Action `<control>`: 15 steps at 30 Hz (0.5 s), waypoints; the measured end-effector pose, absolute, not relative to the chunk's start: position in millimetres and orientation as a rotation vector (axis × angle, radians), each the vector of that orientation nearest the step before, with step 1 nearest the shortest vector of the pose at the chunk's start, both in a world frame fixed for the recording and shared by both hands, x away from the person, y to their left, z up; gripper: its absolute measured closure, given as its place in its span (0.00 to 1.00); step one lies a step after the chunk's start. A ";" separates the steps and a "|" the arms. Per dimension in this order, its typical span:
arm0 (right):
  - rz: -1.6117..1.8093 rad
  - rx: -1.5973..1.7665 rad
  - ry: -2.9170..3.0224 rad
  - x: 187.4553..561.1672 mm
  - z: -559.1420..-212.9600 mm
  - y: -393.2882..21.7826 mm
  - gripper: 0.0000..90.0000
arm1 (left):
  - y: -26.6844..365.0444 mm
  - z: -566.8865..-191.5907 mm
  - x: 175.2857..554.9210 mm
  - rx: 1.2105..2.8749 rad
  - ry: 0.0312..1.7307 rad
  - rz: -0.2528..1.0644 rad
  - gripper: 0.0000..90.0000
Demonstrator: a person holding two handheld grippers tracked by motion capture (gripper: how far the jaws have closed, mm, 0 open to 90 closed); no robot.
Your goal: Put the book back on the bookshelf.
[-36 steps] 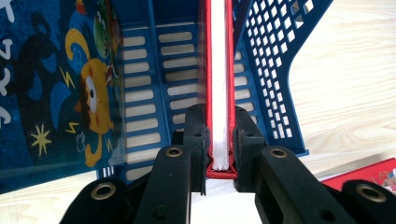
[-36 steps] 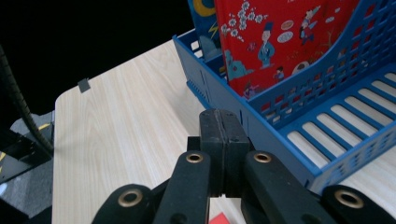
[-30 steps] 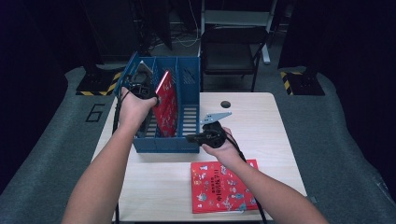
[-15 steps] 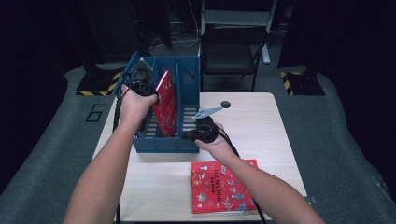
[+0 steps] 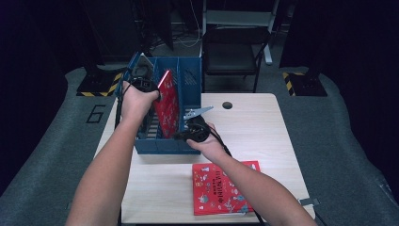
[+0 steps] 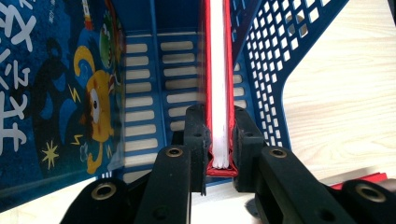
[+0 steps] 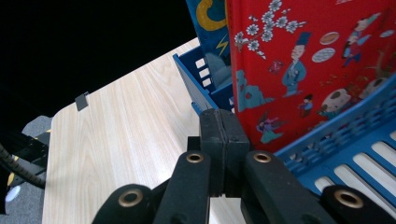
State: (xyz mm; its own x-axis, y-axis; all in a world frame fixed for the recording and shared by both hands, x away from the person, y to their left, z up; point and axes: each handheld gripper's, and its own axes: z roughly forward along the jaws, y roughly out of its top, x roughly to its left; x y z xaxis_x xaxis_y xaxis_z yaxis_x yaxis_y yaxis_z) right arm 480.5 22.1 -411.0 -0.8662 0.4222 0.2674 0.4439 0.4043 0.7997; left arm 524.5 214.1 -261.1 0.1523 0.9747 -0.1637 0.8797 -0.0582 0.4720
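one red book (image 6: 219, 93) between left gripper (image 6: 219, 140) jaws

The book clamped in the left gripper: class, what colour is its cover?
Red; the book shows best in the left gripper view.

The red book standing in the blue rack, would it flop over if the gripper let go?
Probably it would lean, not fall flat: the red book already tilts, and the blue rack walls should catch it. It looks stiff, since the left gripper pinches only its edge yet it stays straight. It looks thin, so likely light.
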 end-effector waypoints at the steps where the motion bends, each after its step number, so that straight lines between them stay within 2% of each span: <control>1: -1.500 -0.800 -2.617 481.2 -411.3 23.9 1.00 | 214.0 -260.7 524.3 1.977 1.760 0.274 0.89; 15: -1.489 -0.790 -2.605 487.9 -418.8 53.7 1.00 | 217.1 -253.3 518.0 1.952 1.766 0.281 0.88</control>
State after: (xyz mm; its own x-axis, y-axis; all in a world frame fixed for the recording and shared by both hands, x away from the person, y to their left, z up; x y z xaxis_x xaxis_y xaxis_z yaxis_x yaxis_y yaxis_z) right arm 487.9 53.7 -418.8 -0.8696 0.4089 0.2769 0.4461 0.4102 0.7954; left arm 518.0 217.1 -253.3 0.1424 0.9752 -0.1696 0.8745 -0.0437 0.4831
